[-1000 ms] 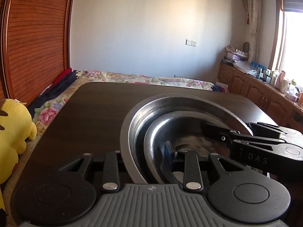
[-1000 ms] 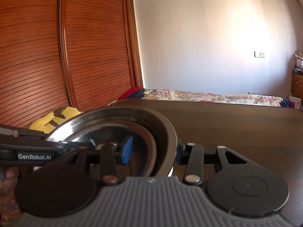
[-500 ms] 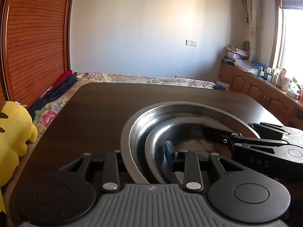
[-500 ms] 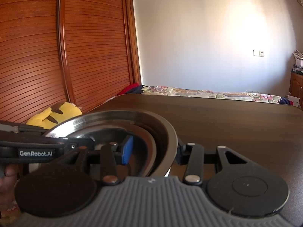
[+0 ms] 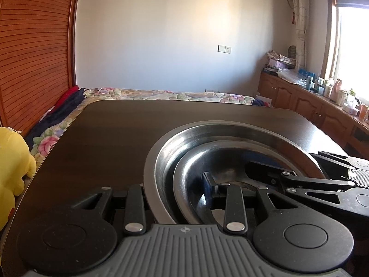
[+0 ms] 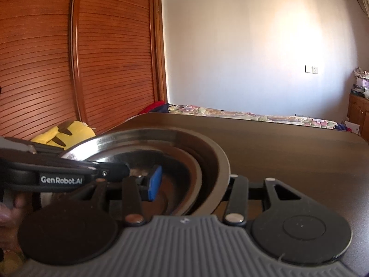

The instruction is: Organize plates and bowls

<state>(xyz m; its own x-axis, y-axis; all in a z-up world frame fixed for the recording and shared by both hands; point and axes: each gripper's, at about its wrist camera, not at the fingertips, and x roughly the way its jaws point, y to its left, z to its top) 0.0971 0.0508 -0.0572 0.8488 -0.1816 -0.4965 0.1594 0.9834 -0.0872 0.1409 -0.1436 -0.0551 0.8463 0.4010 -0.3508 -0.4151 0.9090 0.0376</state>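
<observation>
A large steel bowl (image 5: 161,159) with a smaller steel bowl (image 5: 191,168) nested inside sits low over the dark wooden table (image 5: 115,133). My left gripper (image 5: 175,191) is shut on the stack's left rims, one finger outside, one inside. My right gripper (image 6: 191,184) is shut on the right rims; its blue pad (image 6: 154,182) is inside the smaller bowl (image 6: 184,168), within the large bowl (image 6: 216,159). Each gripper shows in the other's view: the right gripper body (image 5: 311,184) and the left gripper body (image 6: 62,173).
A bed with a floral cover (image 5: 173,94) lies beyond the table's far edge. A yellow plush toy (image 5: 11,157) sits at the left. A slatted wooden wardrobe (image 6: 80,57) stands left, and cabinets with clutter (image 5: 322,106) under a window stand right.
Both grippers have lowered the nested bowls toward the table; the wall and window have risen in the views. The grips are unchanged.
</observation>
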